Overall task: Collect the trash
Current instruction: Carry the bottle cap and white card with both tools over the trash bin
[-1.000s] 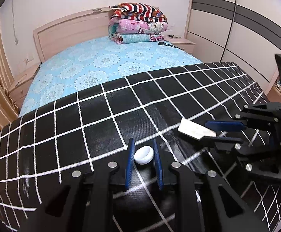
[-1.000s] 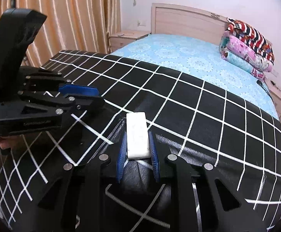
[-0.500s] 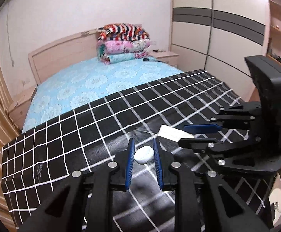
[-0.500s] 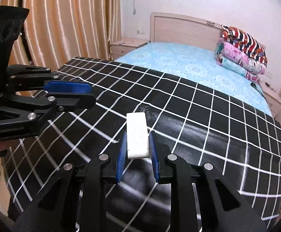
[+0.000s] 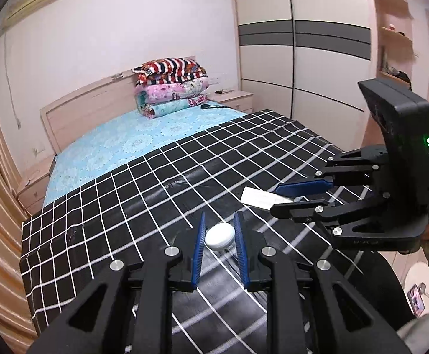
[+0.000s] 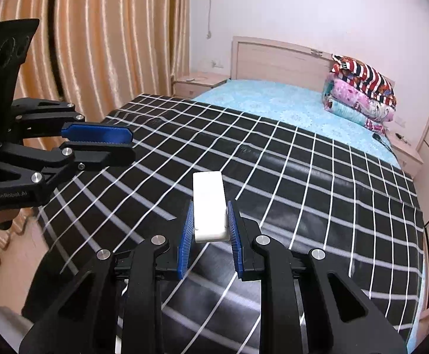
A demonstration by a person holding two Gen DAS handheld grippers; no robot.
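Note:
My left gripper (image 5: 219, 230) is shut on a small round white cap (image 5: 219, 235), held above the black checked cover (image 5: 143, 194) of the bed. My right gripper (image 6: 209, 219) is shut on a flat white rectangular box (image 6: 209, 203), which sticks out forward past the blue pads. In the left wrist view the right gripper (image 5: 297, 197) shows at the right with the white box (image 5: 258, 197) in its jaws. From the right wrist camera the left gripper (image 6: 102, 144) appears at the left edge; the cap is hidden there.
The bed has a light blue sheet (image 5: 131, 141) beyond the checked cover, with folded quilts (image 5: 173, 88) stacked at the wooden headboard (image 6: 276, 59). Bedside cabinets stand on both sides. Gold curtains (image 6: 102, 44) hang on one side, a wardrobe (image 5: 302, 59) on the other.
Both grippers have lifted up and back from the bed, each still holding its white item. The bed now looks farther off, and more of the room shows.

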